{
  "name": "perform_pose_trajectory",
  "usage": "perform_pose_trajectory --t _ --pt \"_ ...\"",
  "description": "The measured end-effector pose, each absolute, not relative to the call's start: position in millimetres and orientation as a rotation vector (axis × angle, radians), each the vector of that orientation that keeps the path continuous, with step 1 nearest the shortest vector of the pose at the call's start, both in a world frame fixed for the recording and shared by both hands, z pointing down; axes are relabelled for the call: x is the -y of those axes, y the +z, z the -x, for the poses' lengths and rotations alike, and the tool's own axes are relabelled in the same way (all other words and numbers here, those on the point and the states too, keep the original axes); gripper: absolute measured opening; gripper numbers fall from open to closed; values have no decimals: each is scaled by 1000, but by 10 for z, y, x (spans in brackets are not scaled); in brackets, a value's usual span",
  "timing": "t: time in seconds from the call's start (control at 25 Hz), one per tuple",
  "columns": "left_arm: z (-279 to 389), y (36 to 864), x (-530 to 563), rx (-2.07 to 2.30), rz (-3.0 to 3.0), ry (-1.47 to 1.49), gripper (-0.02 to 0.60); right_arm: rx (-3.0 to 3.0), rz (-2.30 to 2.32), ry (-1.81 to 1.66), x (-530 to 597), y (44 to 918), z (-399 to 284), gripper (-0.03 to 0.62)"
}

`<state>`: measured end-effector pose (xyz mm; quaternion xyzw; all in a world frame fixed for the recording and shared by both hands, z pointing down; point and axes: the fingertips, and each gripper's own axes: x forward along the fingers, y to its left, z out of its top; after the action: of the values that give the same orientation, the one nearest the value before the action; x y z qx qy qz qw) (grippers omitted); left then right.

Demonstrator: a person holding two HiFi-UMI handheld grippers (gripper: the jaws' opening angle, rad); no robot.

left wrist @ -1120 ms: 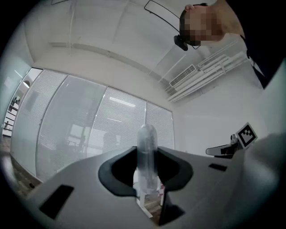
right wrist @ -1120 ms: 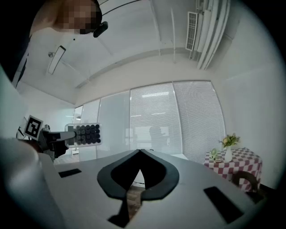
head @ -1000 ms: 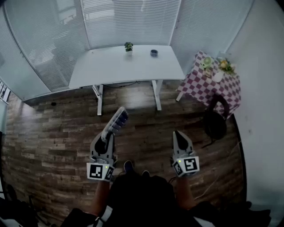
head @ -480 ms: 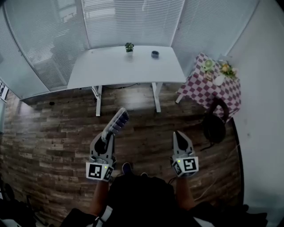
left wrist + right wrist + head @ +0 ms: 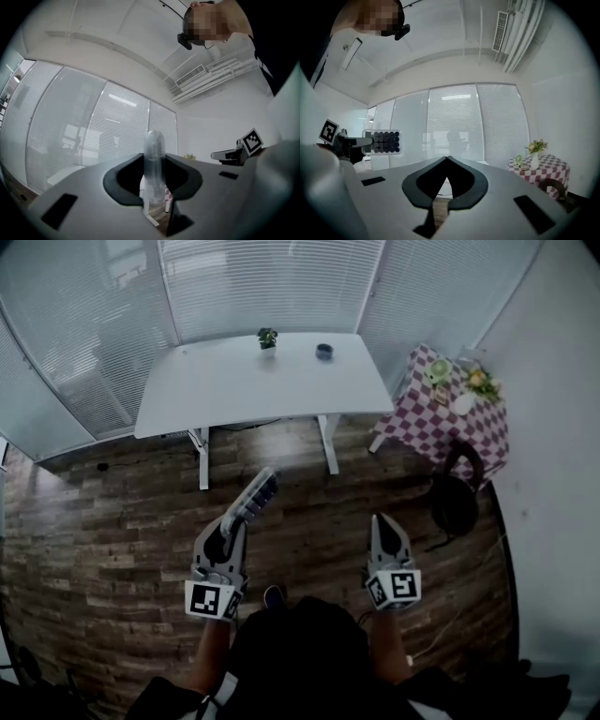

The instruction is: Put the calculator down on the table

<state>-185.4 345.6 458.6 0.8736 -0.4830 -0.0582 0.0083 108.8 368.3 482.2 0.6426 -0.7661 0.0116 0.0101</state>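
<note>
A clear-cased calculator (image 5: 255, 495) with dark keys sticks out forward and up from my left gripper (image 5: 233, 523), which is shut on its lower end above the wooden floor. In the left gripper view the calculator (image 5: 153, 164) stands edge-on between the jaws of the left gripper (image 5: 153, 190). The right gripper view shows the calculator's (image 5: 384, 142) key face at the left. My right gripper (image 5: 382, 520) is beside it, shut and empty, its tips meeting in the right gripper view (image 5: 446, 161). The white table (image 5: 234, 390) stands ahead, some way off.
On the table's far edge are a small potted plant (image 5: 267, 337) and a dark bowl (image 5: 324, 352). A checkered side table (image 5: 441, 427) with flowers stands at the right, a dark round chair (image 5: 455, 501) before it. Window blinds line the back.
Both grippers have moved forward toward the white table, which now sits slightly nearer. The calculator stays held in the left gripper.
</note>
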Motion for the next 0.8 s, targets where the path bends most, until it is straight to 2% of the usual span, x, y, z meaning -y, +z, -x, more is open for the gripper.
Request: perform_pose_trajectory --t 0.16,0.4,0.8 --pt "1850 4602 -3228 1438 -2793 -137 100 2358 -2062 62 -3607 4917 -1091 6" --pt "1840 4668 -2919 1370 -2707 -247 100 2369 -2034 92 -3396 5049 -1085 6" --pt "1581 4738 -2158 1375 -2692 -216 98 2435 -2010 73 -2492 5031 -1243 6"
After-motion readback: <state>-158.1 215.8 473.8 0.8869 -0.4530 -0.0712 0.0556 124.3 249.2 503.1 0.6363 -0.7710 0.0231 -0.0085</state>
